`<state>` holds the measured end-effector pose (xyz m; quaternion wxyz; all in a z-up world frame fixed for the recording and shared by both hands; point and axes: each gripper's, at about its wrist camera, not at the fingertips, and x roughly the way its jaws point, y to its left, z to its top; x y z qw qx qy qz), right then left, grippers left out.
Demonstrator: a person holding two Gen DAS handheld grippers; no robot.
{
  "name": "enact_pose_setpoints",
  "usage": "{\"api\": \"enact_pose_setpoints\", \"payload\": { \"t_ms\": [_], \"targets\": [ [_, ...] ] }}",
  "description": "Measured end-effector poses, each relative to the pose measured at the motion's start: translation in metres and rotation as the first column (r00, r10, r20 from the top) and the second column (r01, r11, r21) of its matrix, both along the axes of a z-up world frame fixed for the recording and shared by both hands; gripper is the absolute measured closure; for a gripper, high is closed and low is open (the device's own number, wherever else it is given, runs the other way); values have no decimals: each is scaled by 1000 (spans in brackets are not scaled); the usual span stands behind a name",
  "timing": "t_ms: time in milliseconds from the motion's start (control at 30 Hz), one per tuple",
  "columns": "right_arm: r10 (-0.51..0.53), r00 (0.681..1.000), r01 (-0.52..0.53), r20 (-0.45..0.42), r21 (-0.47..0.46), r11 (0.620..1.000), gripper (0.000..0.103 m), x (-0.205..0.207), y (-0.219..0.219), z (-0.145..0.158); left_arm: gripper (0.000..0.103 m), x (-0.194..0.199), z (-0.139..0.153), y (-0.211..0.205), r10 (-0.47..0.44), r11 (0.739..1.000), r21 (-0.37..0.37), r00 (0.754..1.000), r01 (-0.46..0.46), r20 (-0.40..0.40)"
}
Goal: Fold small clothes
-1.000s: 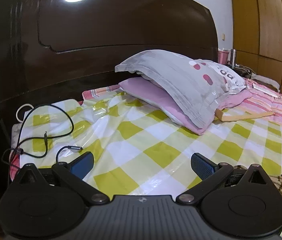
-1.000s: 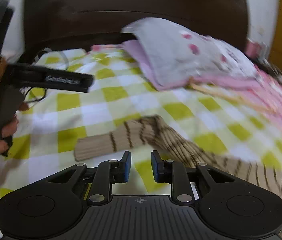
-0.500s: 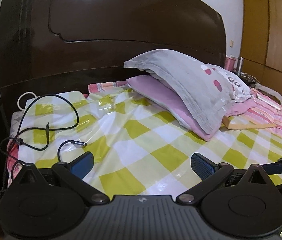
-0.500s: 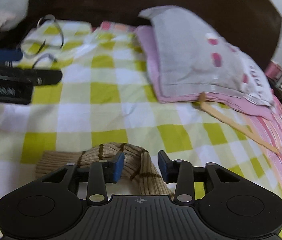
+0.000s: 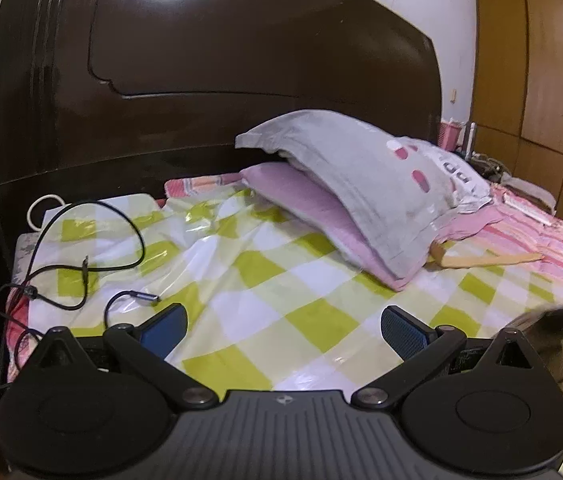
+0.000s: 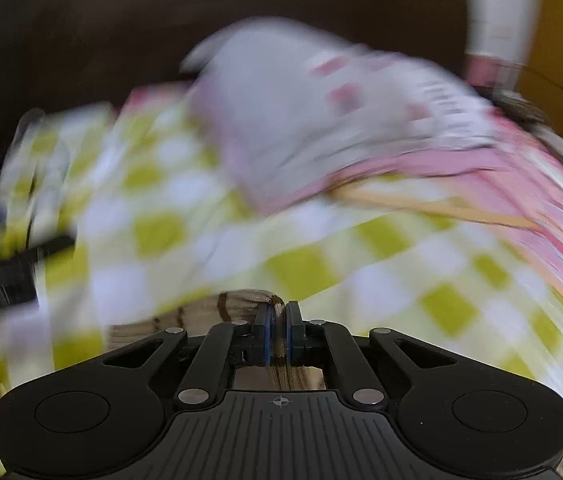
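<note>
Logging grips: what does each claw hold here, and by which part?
Right claw pinches the striped beige garment at a bunched fold near its edge. Left claw stands open, holding nothing.

Ahead of me the bed wears a yellow-and-white checked sheet. A grey pillow lies on a pink one against the dark headboard. Black cables loop at the left, and a wooden hanger lies beside the pillows.
</note>
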<state>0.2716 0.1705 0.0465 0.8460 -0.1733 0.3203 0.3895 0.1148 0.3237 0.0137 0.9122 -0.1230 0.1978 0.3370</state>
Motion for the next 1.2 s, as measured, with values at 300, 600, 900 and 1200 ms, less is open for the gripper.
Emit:
{"api": "enact_pose_setpoints", "payload": {
  "t_ms": [300,600,900,1200],
  "targets": [
    [-629,745,660,-224,387,644,88,-37,-220,12,0,12,11,-43,-126,992,32,992,125,22],
    [-680,679,732,-278,323,599,87,-92,-286,-31,0,29,6,-110,-292,944,147,956,294,-38],
    [-714,631,771,-304,342,537,80,-45,-318,-38,0,35,-14,-178,-481,829,244,864,503,-146],
    [-674,660,751,-332,331,572,80,-52,-323,-54,0,43,-30,-203,-551,783,207,809,586,-206]
  ]
}}
